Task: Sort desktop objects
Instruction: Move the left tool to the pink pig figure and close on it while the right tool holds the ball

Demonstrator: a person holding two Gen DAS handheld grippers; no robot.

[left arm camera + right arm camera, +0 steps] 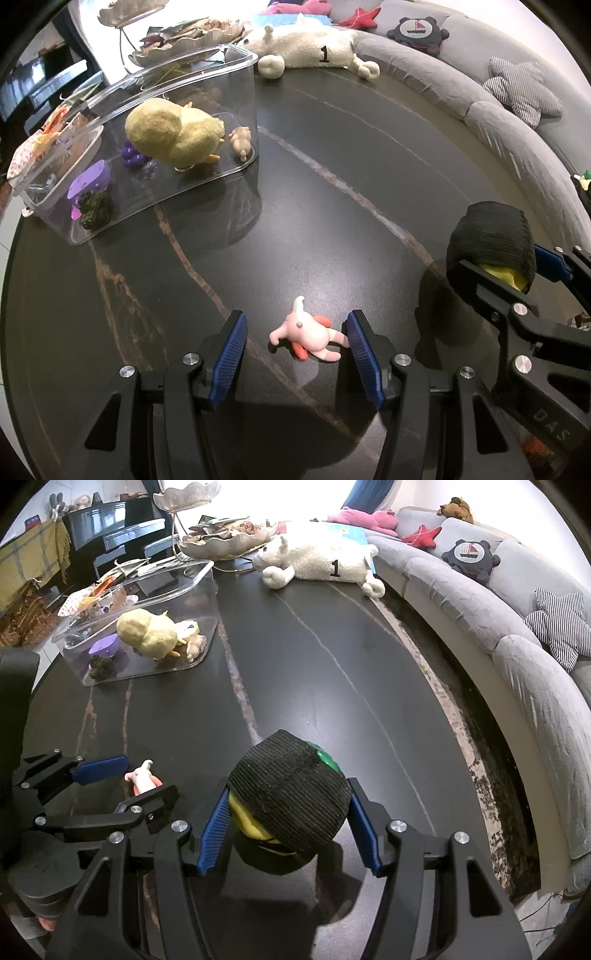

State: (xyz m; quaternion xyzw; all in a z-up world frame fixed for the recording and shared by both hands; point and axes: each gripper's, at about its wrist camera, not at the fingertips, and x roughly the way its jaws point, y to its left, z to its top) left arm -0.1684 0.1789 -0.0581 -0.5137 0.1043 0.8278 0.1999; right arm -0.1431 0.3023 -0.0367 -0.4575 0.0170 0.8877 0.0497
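Left wrist view: left gripper (295,349) spread wide around pink figurine (308,332) lying on dark table (332,206).
Right gripper (288,819): clamped on black-capped toy (291,797).
Destination, probably: clear bin (155,122), far left.
Advice: centre pads, squeeze gently.

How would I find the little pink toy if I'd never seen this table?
Start at the dark stone table and look at its near edge, far from the clear plastic box. Between the open left gripper's blue pads lies the small pink rubber animal toy, the only loose toy on the bare tabletop.
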